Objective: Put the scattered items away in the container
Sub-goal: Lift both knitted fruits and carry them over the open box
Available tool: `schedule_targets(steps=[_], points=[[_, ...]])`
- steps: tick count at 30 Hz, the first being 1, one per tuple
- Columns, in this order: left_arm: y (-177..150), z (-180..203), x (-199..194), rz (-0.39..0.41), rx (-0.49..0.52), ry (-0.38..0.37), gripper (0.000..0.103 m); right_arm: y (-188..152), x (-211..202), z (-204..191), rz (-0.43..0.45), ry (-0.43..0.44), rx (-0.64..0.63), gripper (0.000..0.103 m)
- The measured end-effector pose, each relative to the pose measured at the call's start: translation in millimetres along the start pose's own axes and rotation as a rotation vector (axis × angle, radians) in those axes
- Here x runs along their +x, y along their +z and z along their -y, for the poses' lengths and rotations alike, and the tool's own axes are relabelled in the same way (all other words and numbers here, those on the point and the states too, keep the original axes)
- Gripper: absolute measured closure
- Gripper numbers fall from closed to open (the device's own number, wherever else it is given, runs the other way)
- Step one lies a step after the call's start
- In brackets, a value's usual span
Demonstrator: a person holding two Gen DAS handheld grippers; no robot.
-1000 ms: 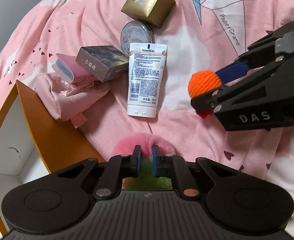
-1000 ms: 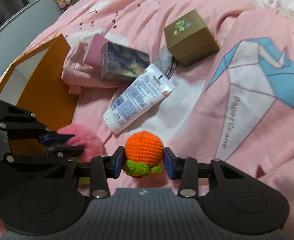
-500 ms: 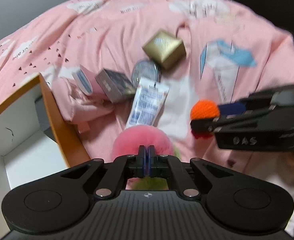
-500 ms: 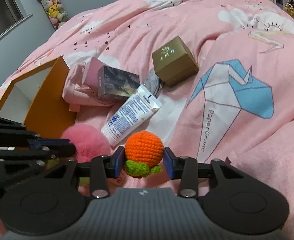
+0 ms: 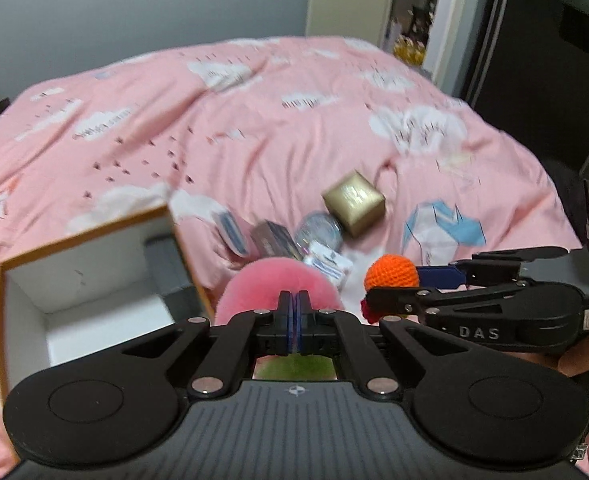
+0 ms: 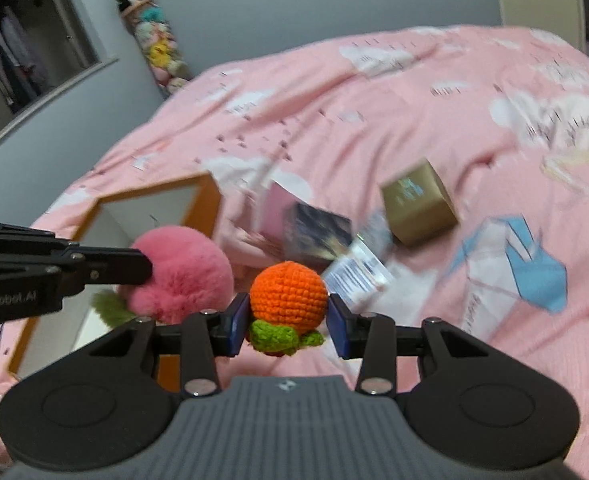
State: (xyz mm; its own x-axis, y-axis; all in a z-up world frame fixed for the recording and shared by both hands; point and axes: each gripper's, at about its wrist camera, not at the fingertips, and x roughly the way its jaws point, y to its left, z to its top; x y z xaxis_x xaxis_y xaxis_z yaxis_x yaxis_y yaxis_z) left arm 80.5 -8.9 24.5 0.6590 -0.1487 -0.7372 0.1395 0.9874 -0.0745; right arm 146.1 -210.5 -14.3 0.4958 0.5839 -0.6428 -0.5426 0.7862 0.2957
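The left gripper (image 5: 293, 312) is squeezed tight on the fluffy pink ball (image 6: 182, 272), green tuft hanging down. The right gripper (image 6: 288, 322) is partly open and pinches the orange crochet ball (image 6: 288, 294) on both sides, green leaves pointing down. The box (image 5: 94, 280) sits open-side up, left of both. Past the grippers, the white tube (image 6: 356, 276) lies flat on the pink blanket (image 5: 254, 120), long way slanting. The gold cube (image 6: 416, 206) is farther.
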Motion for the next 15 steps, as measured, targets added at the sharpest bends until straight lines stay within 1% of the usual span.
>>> schedule_targets(steps=[6,12,15], points=[[0,-26,-30,0.044,-0.033,0.044,0.102,15,-6,-25,0.036,0.081,-0.05,0.059],[-6,-57,-55,0.067,-0.093,0.059,0.102,24,-5,-41,0.05,0.121,-0.07,0.059],[-11,-70,-67,0.078,-0.11,0.08,0.102,26,-4,-48,0.049,0.143,-0.076,0.059]])
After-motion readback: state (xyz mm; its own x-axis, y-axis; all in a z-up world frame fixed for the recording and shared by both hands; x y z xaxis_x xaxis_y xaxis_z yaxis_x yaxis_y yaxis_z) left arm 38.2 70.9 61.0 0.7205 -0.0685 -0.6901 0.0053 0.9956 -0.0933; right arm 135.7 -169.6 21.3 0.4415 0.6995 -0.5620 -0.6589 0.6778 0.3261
